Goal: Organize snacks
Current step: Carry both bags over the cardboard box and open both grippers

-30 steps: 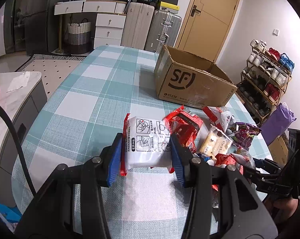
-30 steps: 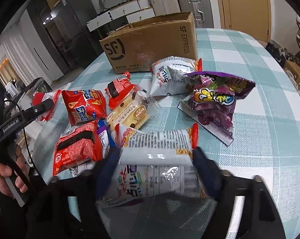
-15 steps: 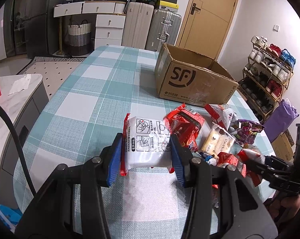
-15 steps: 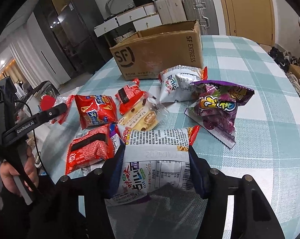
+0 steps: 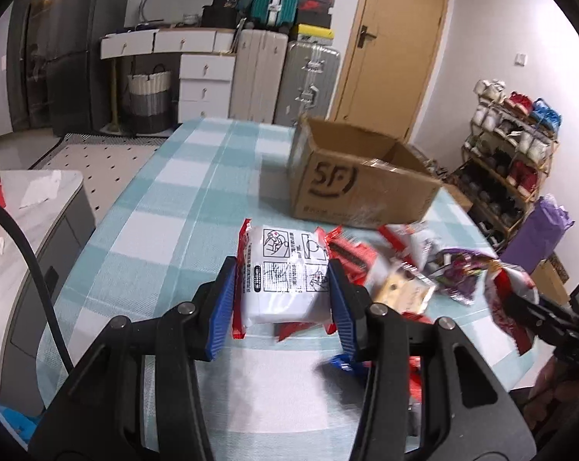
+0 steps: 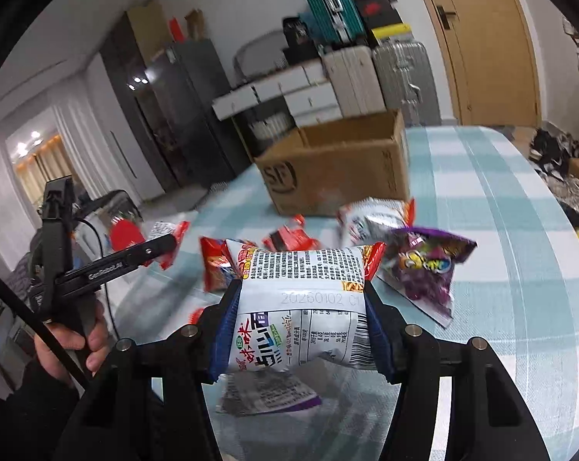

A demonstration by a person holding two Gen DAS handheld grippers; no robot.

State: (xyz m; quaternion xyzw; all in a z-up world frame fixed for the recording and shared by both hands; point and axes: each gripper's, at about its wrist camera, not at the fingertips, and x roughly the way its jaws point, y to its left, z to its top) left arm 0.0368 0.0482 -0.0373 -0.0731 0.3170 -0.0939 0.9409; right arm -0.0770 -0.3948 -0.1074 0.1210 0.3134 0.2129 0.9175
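Clamping a white noodle packet (image 5: 283,280), the left gripper (image 5: 283,296) holds it at frame centre; the right gripper (image 6: 299,317) pinches another packet (image 6: 301,307) (both likely bound for the cardboard box (image 5: 362,188), upper right).

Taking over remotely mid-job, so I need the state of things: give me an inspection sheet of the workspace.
Surface: table under a teal checked cloth.
Job's things: open cardboard box at the far end; loose snack packets, among them a purple bag.
Clutter: nothing seen.
Grippers: left tool clamps a white packet; right tool clamps a noodle packet.
Cables: black cable beside the left tool.
Surroundings: suitcases, drawers, door, shoe rack.
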